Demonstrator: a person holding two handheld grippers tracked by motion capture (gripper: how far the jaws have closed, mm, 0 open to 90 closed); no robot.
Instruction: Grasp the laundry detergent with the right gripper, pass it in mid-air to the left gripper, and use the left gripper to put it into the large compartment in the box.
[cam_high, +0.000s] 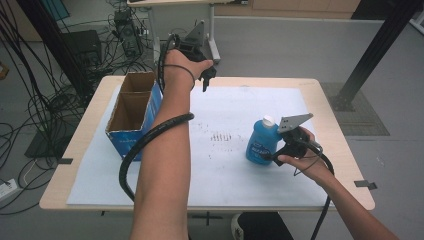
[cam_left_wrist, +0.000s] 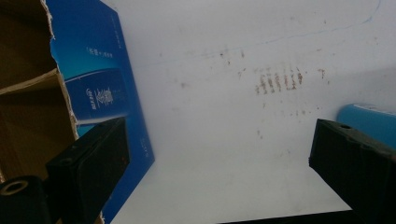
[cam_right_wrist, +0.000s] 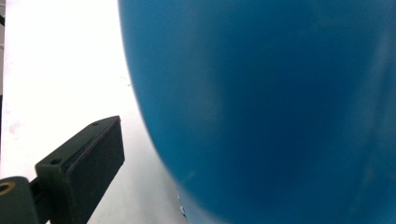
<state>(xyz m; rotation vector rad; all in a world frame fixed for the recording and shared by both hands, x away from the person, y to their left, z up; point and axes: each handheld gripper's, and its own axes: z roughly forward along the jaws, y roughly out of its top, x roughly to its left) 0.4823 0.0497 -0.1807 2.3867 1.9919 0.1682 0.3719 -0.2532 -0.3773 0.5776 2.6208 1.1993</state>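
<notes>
High view: one blue bottle (cam_high: 261, 141), one cardboard box (cam_high: 134, 112), two claws.

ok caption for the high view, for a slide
Right gripper at a blue bottle; left gripper raised beside a cardboard box.

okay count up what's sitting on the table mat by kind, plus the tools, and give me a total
Blue bottle with a white cap: 1
Open cardboard box with blue sides: 1
Hand-held tools, left tool and right tool: 2
Total: 4
</notes>
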